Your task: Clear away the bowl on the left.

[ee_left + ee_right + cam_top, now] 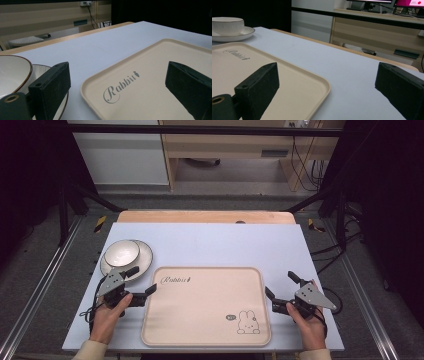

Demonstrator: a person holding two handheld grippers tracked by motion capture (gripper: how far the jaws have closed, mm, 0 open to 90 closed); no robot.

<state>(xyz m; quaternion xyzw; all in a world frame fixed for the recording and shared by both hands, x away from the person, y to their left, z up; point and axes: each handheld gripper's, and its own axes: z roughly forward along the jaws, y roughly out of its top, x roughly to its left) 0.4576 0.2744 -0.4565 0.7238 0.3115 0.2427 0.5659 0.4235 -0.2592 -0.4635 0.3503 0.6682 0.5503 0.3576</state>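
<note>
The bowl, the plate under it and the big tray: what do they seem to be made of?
The bowl looks like glazed ceramic: glossy white, with a thin brown rim line. The plate beneath it shows the same shiny white glaze, so probably ceramic too. The tray looks like matte beige plastic or melamine: an even dull surface, a moulded raised rim, and a printed rabbit and lettering. I can't tell which for sure.

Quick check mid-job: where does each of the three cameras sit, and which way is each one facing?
High view: above the person's side, looking forward and down on the pale blue table; both hands, left gripper, right gripper.
Left gripper view: rides the left gripper, facing the beige rectangular plastic tray's "Rabbit" corner; open black jaws.
Right gripper view: rides the right gripper, facing the tray's edge; open black jaws.
Shared: tray, white bowl on white plate.
</note>
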